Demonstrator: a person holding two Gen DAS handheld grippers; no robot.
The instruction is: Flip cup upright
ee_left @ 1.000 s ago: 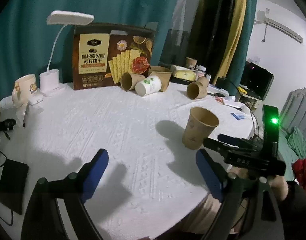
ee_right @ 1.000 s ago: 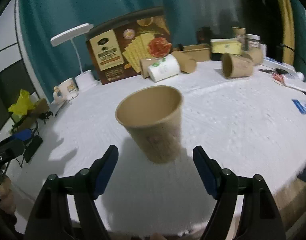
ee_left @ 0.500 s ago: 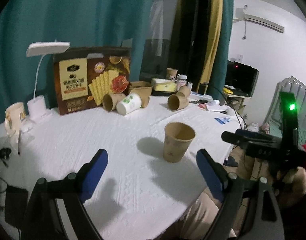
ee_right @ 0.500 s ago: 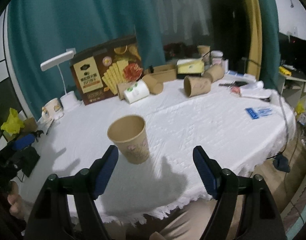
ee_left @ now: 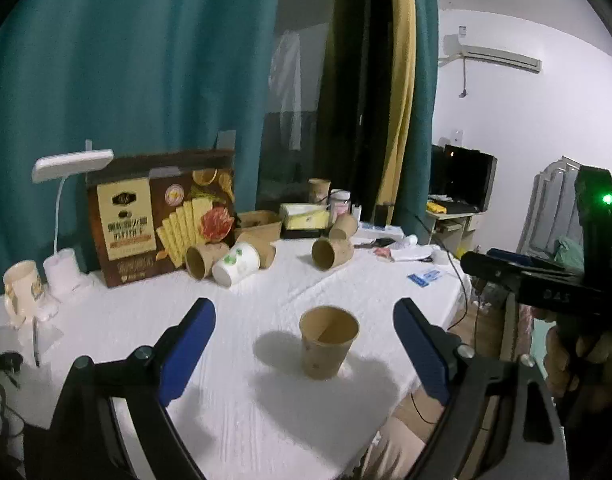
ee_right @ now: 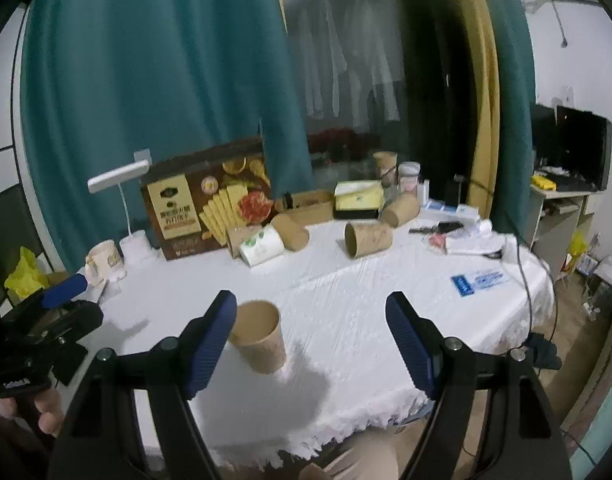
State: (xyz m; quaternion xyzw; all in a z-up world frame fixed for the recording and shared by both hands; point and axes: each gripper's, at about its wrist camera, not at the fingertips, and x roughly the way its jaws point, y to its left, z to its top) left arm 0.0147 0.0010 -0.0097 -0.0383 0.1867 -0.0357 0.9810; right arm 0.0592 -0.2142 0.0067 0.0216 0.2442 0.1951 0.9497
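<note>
My tongs wear blue pads (ee_left: 188, 344) on black arms, and between them sits a plain tan paper cup (ee_left: 328, 342) on a white tablecloth (ee_left: 234, 400) with a faint embossed weave. Behind it — a brown cracker box (ee_left: 162, 220) with a cream label and yellow crackers, a white cup printed with green leaves (ee_left: 237, 264), a white desk lamp (ee_left: 66, 184). The curtain (ee_left: 146, 60) is teal, with one mustard-yellow strip (ee_left: 402, 80) beside it.

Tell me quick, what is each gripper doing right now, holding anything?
Left gripper: open, holding nothing.
Right gripper: open, holding nothing; the brown paper cup stands upright on the table, free of it.
</note>
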